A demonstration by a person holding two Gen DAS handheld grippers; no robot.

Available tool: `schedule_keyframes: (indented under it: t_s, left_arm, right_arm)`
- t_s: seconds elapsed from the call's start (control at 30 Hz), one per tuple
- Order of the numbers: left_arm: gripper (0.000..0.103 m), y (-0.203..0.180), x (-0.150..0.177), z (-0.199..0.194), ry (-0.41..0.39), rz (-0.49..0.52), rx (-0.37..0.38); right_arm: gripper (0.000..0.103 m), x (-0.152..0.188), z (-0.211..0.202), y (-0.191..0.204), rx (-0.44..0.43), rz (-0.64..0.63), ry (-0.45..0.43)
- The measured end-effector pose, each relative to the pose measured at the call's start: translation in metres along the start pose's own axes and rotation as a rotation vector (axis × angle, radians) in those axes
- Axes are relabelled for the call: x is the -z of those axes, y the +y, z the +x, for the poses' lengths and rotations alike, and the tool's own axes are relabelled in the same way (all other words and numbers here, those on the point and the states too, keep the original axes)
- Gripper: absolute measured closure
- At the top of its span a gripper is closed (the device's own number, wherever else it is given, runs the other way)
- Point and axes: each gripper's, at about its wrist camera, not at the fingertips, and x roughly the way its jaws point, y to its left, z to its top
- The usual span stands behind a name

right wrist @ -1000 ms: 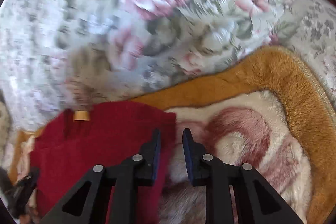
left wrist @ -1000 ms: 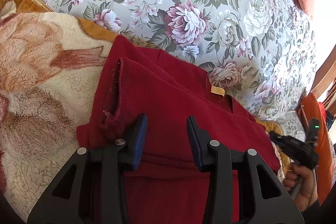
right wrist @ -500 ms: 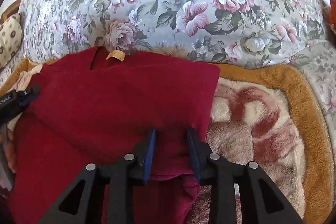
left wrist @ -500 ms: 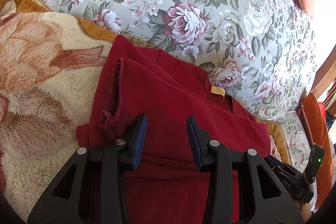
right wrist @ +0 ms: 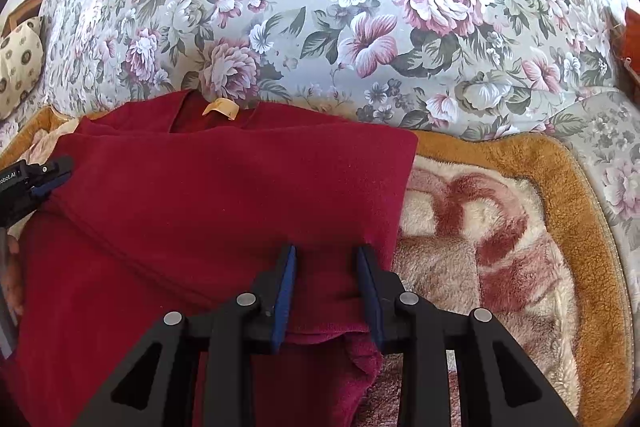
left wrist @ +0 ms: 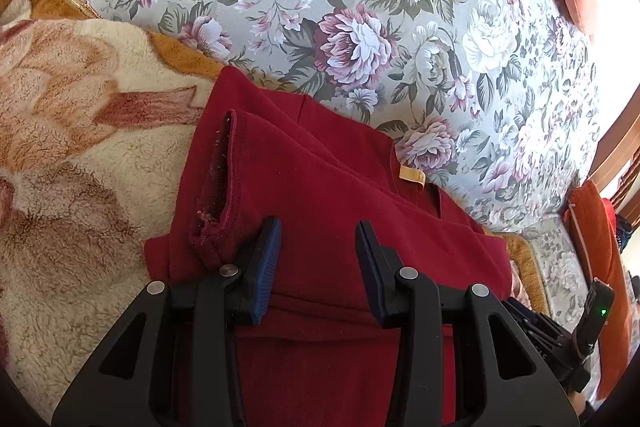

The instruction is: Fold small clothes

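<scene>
Floral upholstery point(left wrist: 360, 27) is seen behind a fluffy blanket point(right wrist: 500, 227), and on the blanket a dark red garment point(left wrist: 340, 195) is laid, partly folded, with a yellow tag point(right wrist: 220, 107) at its neck. The left gripper point(left wrist: 318, 267) is held partly open above the red cloth. The right gripper point(right wrist: 326, 287) is kept slightly apart, with the garment's right edge between its pads; whether the cloth is pressed cannot be told.

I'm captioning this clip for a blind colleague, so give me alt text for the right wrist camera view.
A dark red garment lies partly folded on a fuzzy cream and tan blanket, its right edge between the blue-padded fingers of the right gripper. A tan neck label shows at its top edge, floral fabric fills the background, and the left gripper enters at far left.
</scene>
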Motion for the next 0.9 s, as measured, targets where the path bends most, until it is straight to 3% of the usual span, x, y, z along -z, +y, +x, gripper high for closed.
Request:
schedule_keyframes:
  t_s: [0.17, 0.27, 0.33, 0.37, 0.43, 0.47, 0.5, 0.57, 0.67, 0.77, 0.83, 0.9]
  left_arm:
    - [0.066, -0.007, -0.002, 0.002, 0.031, 0.027, -0.041]
    - [0.066, -0.015, -0.013, -0.008, 0.173, 0.098, -0.074]
    - [0.065, -0.014, -0.017, -0.044, 0.206, 0.100, -0.102]
    - [0.065, -0.011, -0.015, -0.070, 0.176, 0.102, -0.117]
    - [0.047, 0.000, -0.002, -0.128, 0.092, 0.107, -0.140]
    - [0.028, 0.008, 0.009, -0.156, 0.047, 0.102, -0.149]
    - [0.025, 0.017, 0.019, -0.178, 0.016, 0.093, -0.160]
    - [0.025, 0.040, 0.047, -0.221, -0.026, 0.064, -0.184]
    - [0.025, 0.071, 0.087, -0.265, -0.062, -0.004, -0.221]
    - [0.025, 0.090, 0.118, -0.286, -0.060, -0.028, -0.256]
    - [0.025, 0.098, 0.134, -0.295, -0.055, -0.037, -0.279]
    - [0.025, 0.105, 0.144, -0.301, -0.047, -0.064, -0.280]
  right_arm:
    - [0.071, -0.001, 0.004, -0.007, -0.017, 0.026, 0.007]
    - [0.070, -0.001, 0.005, -0.013, -0.043, 0.051, 0.009]
    - [0.070, -0.001, 0.004, -0.014, -0.050, 0.059, 0.010]
    - [0.070, -0.002, 0.004, -0.012, -0.036, 0.050, 0.013]
    - [0.067, -0.004, 0.002, -0.002, 0.026, 0.008, 0.022]
    - [0.066, -0.005, 0.000, 0.007, 0.077, -0.029, 0.033]
    - [0.065, -0.008, -0.003, 0.014, 0.137, -0.060, 0.056]
    - [0.065, -0.015, -0.019, 0.023, 0.214, -0.032, 0.086]
    - [0.065, -0.011, -0.081, 0.040, 0.130, 0.065, -0.061]
    - [0.065, 0.008, -0.123, 0.061, 0.118, -0.009, -0.150]
    - [0.064, 0.033, -0.143, 0.073, 0.164, -0.106, -0.215]
    - [0.064, 0.043, -0.148, 0.073, 0.205, -0.129, -0.176]
